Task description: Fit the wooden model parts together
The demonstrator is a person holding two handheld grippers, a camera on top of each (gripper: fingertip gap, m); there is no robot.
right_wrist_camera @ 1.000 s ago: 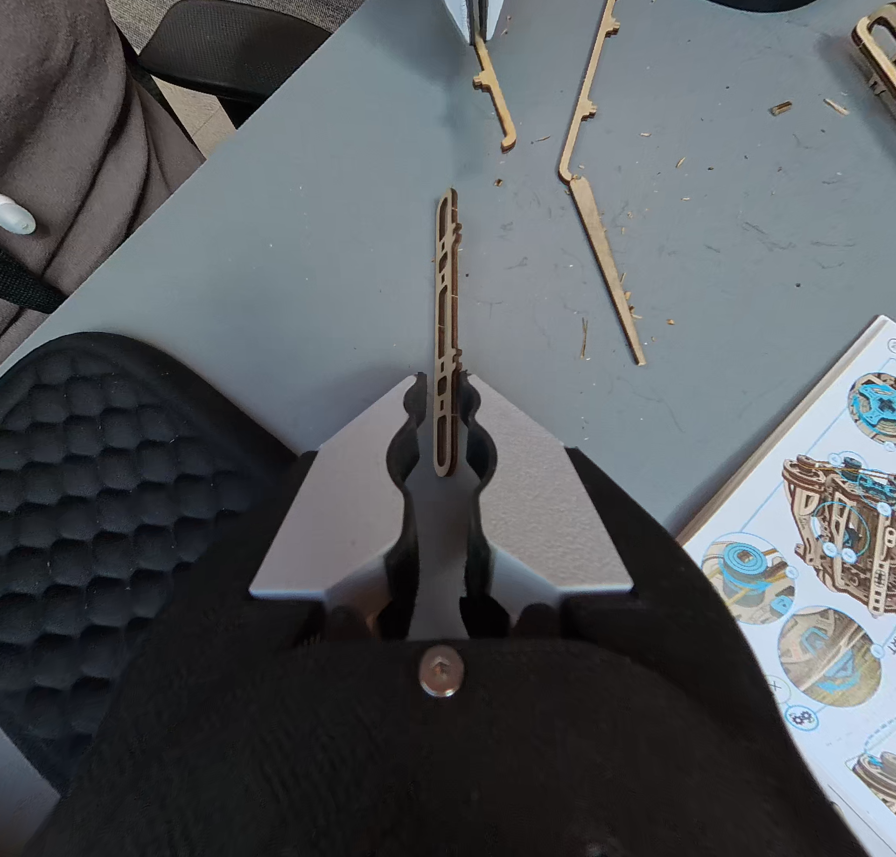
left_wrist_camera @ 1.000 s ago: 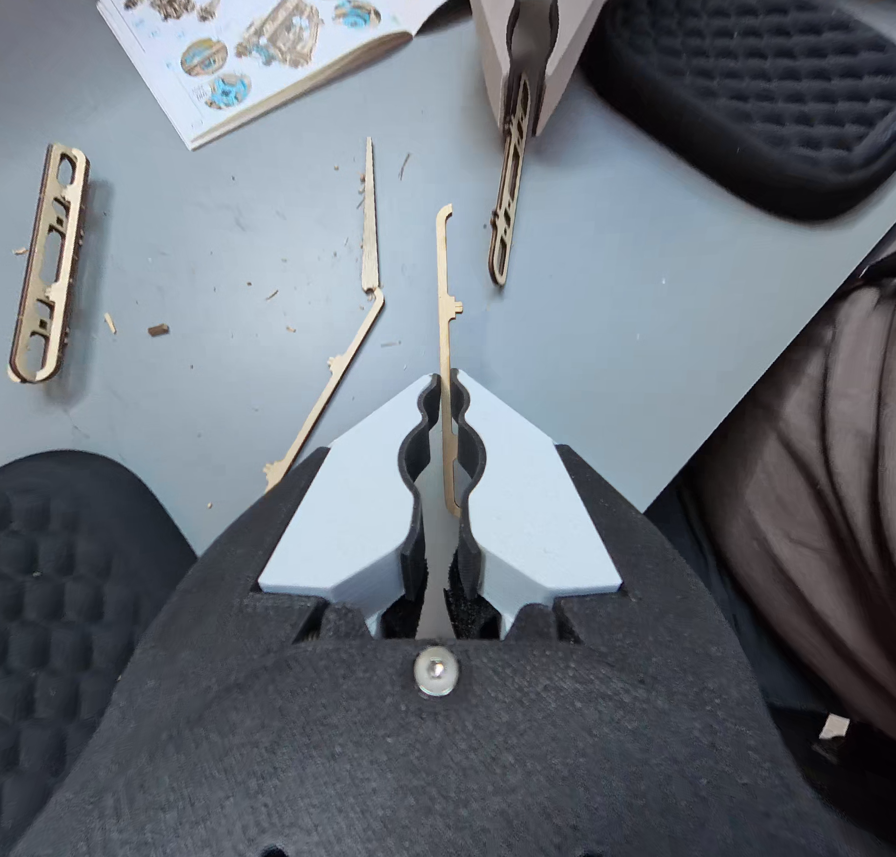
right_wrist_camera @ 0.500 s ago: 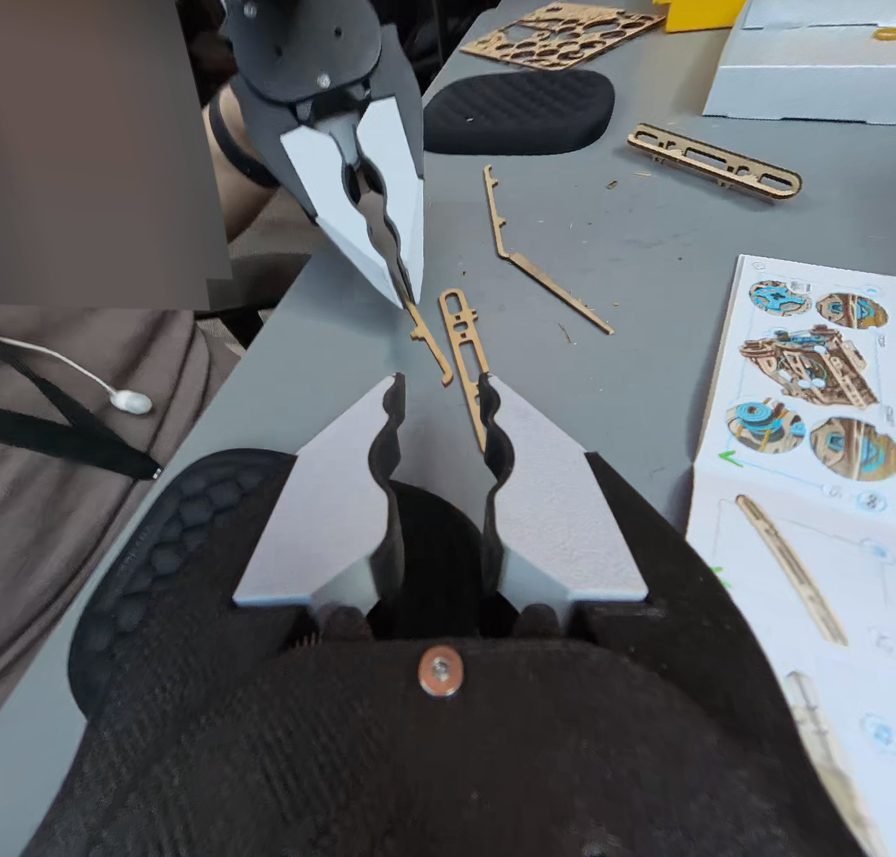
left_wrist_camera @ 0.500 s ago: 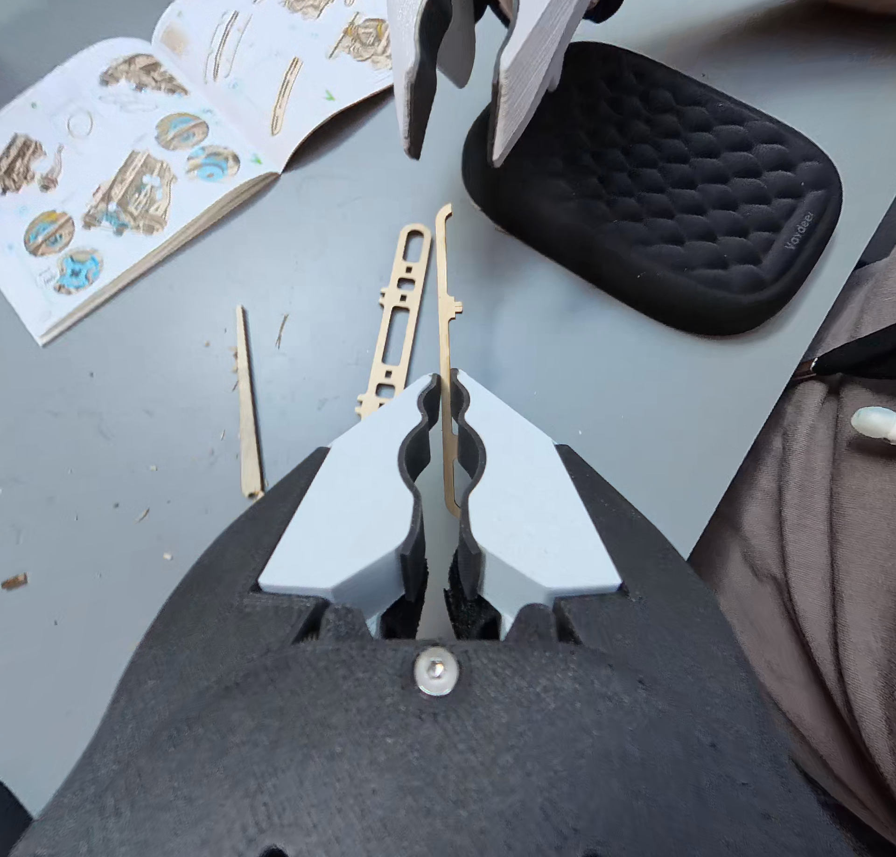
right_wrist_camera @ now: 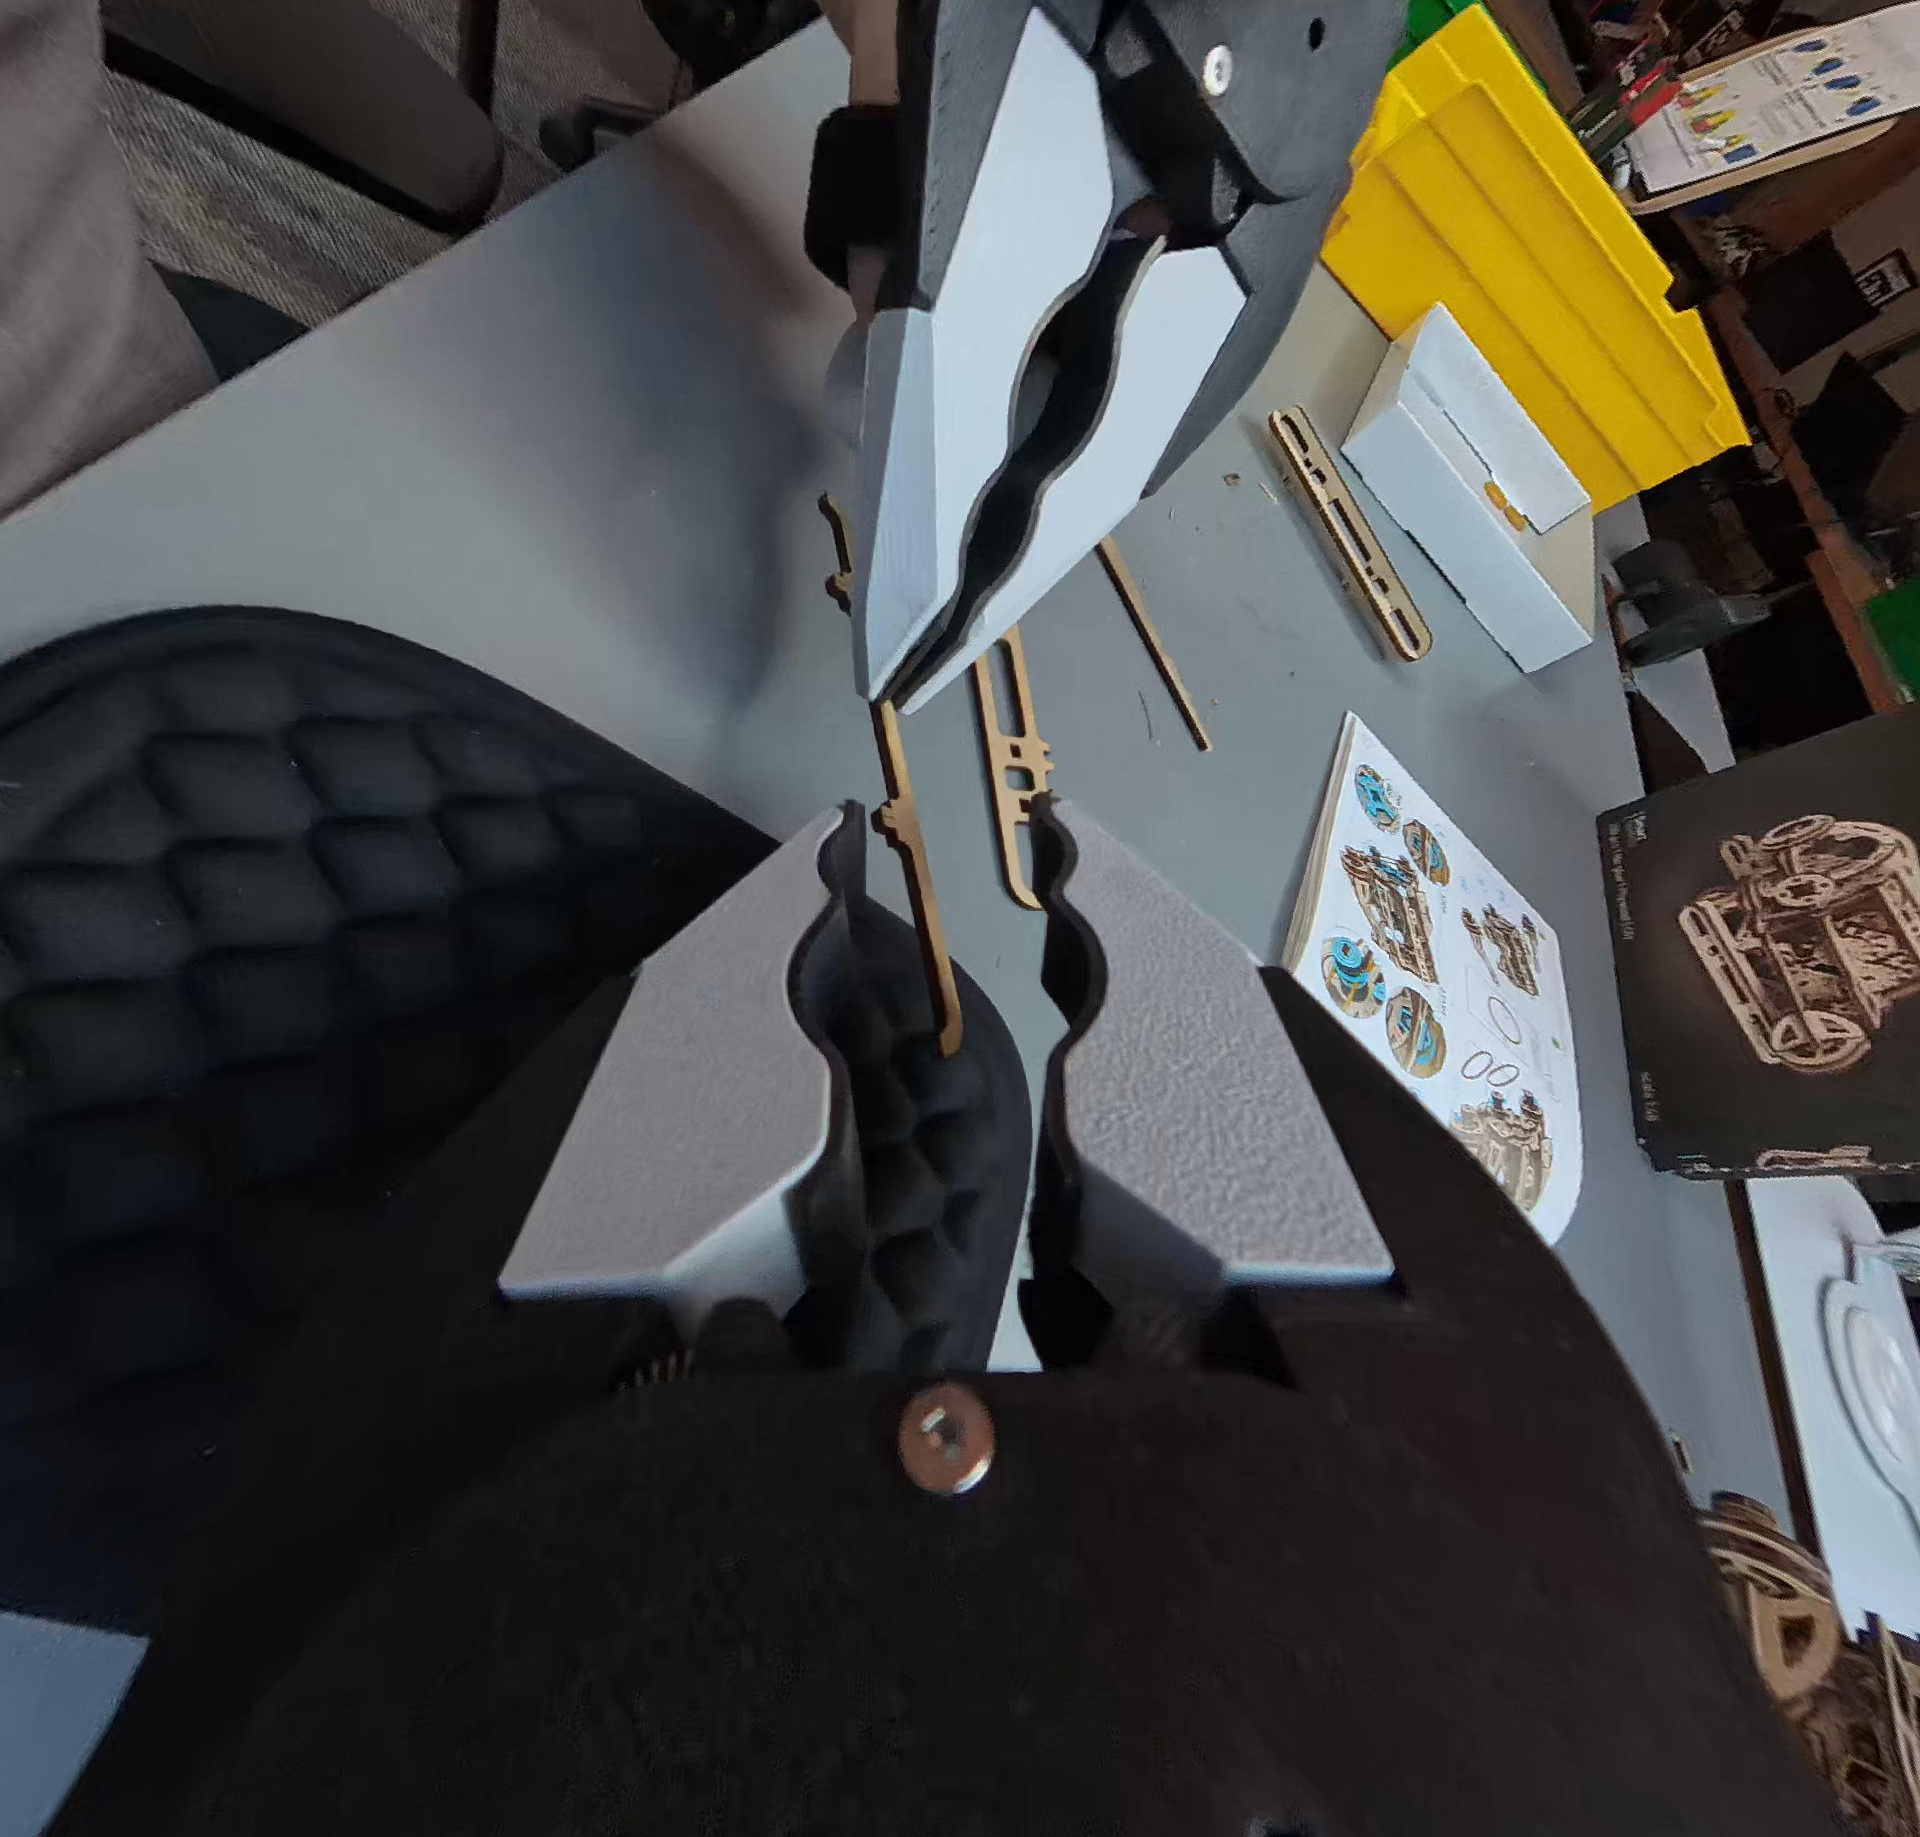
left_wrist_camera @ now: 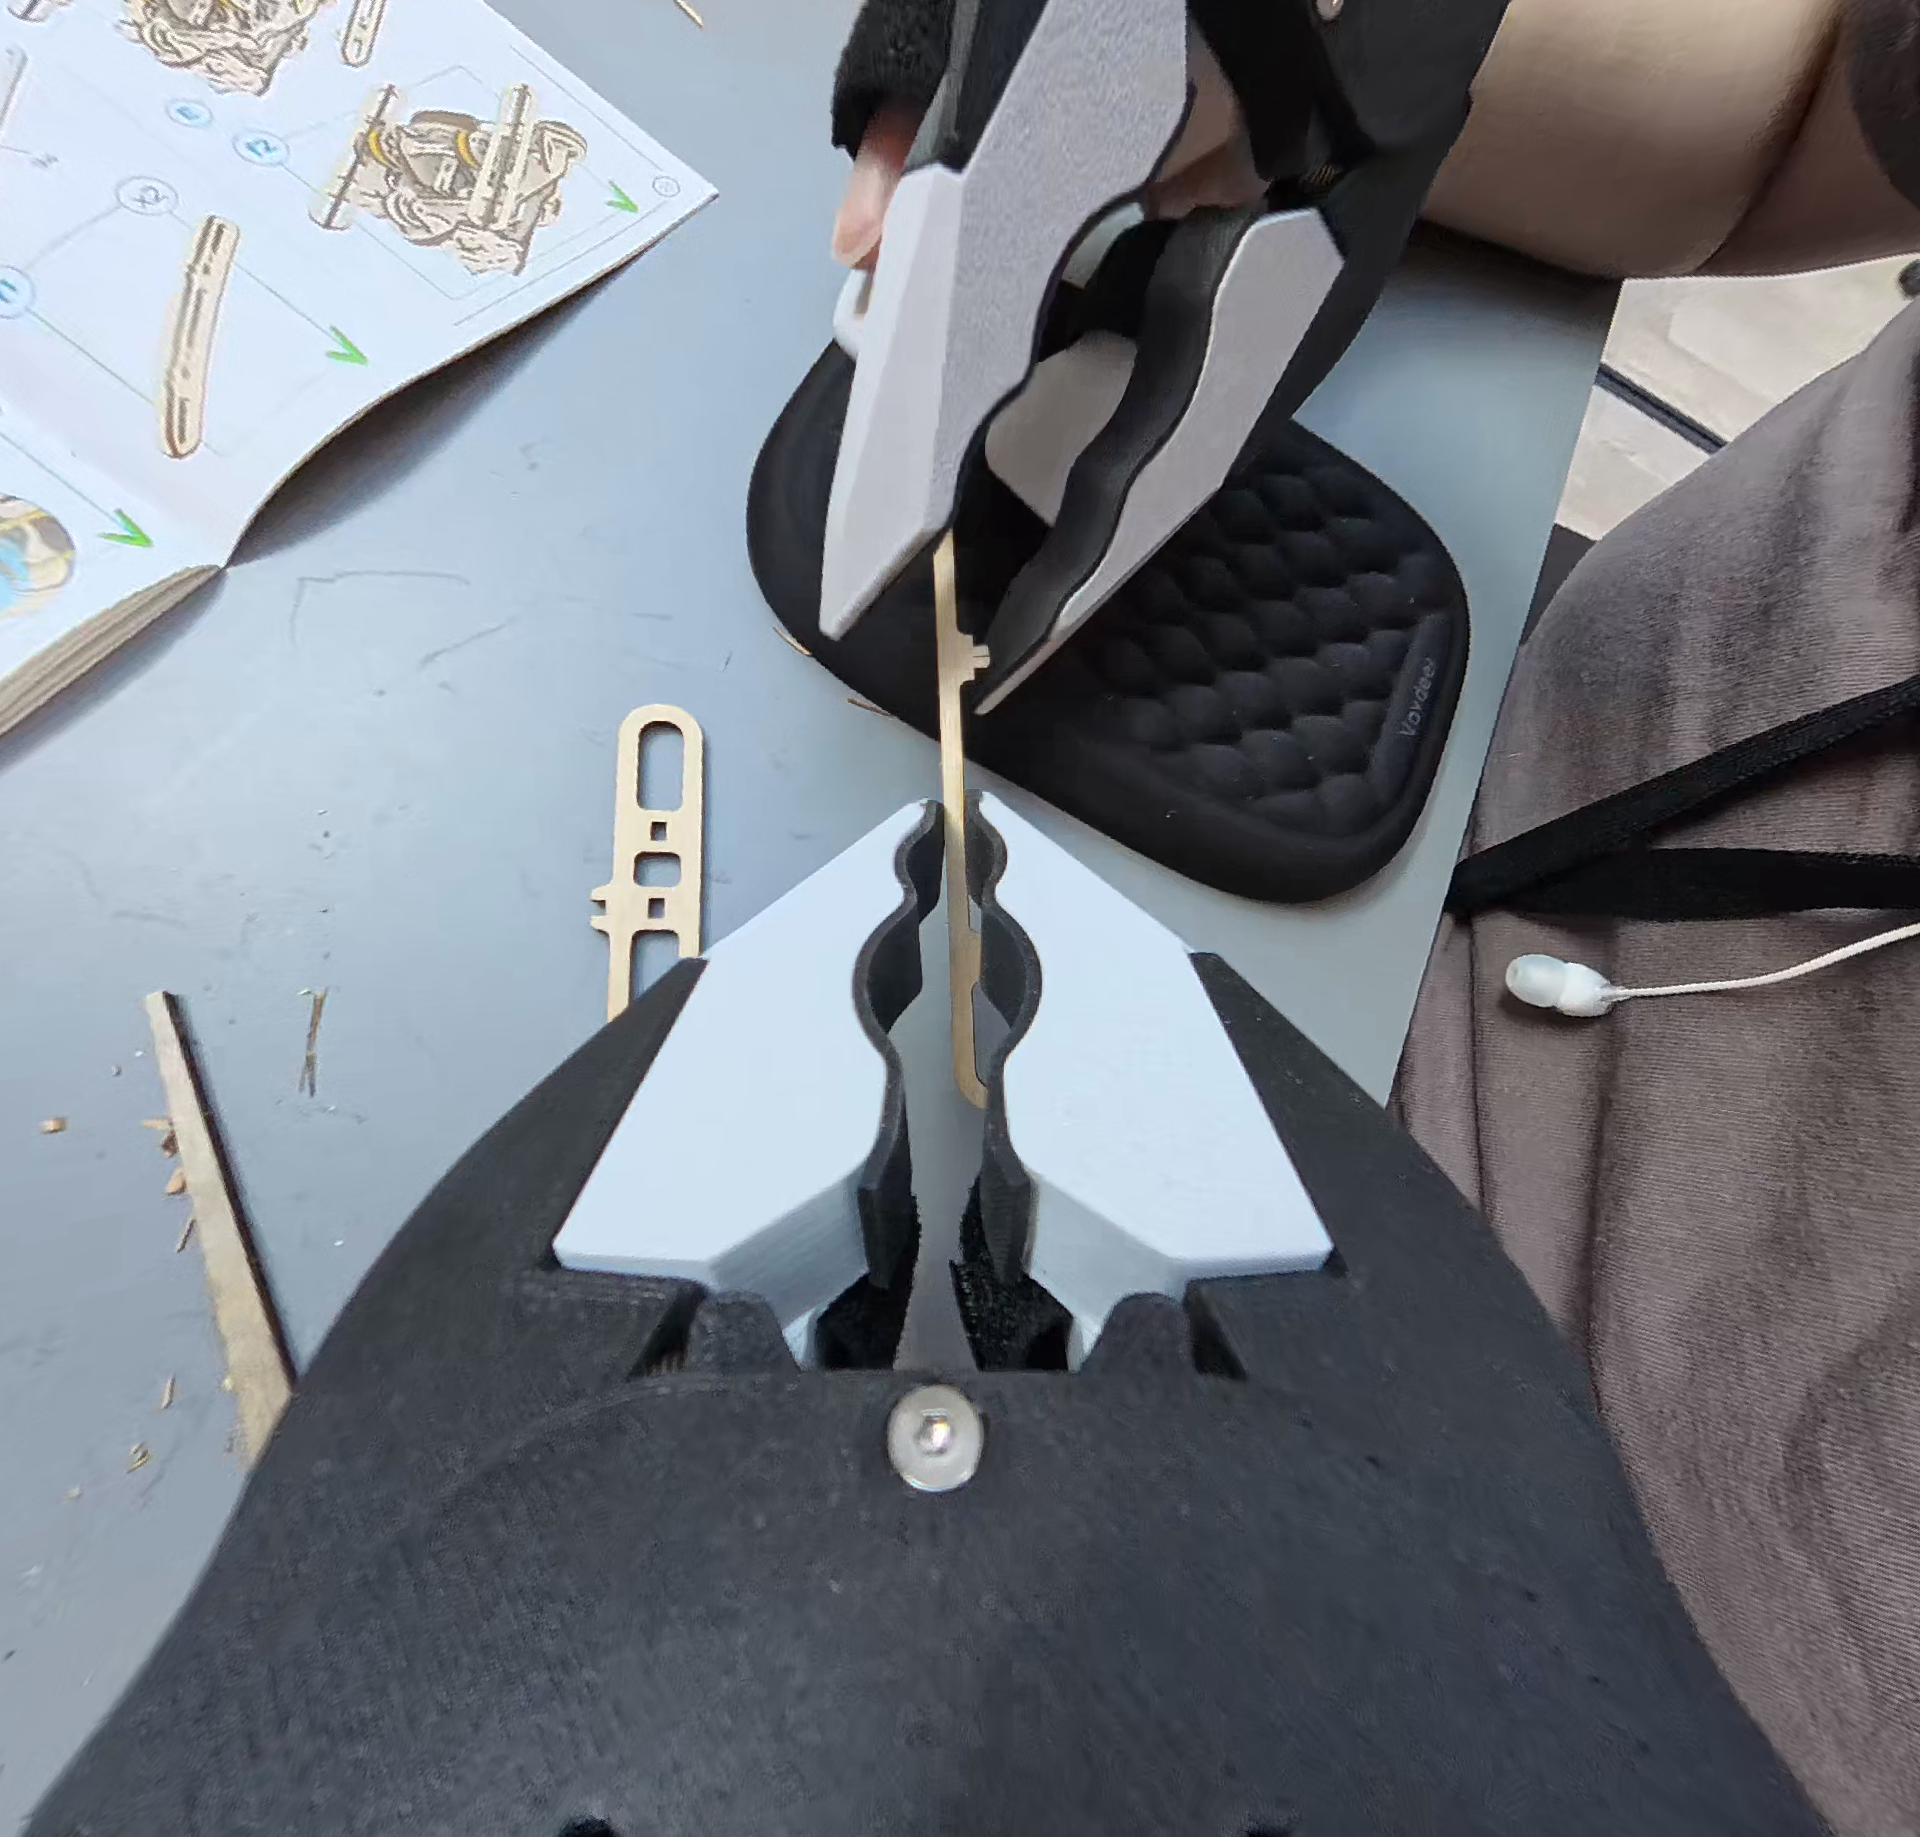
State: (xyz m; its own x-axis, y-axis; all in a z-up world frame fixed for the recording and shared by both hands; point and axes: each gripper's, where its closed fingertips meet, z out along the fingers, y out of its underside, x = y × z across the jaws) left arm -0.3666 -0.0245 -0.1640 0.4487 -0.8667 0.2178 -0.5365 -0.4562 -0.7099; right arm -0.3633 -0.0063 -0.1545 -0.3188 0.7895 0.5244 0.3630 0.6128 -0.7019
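The left gripper (left_wrist_camera: 951, 811) is clamping a thin notched wooden strip (left_wrist_camera: 952, 748) between its light-blue fingers (left_wrist_camera: 769, 1060), holding it edge-up above the grey table (left_wrist_camera: 436, 707) near that table's right edge. The right gripper (right_wrist_camera: 945, 816) is standing with its jaws spread, and the strip's free end (right_wrist_camera: 920, 930) is lying in the gap between them, touching neither finger as far as the pictures show. A slotted wooden bar (left_wrist_camera: 657, 852) is lying flat on the table just left of the left gripper, and a long tapered wooden strip (left_wrist_camera: 213, 1205) is resting farther left. An open instruction booklet (left_wrist_camera: 270, 229) is sitting toward the far left corner, and a black honeycomb pad (left_wrist_camera: 1299, 707) is lying against the right edge under the right gripper.
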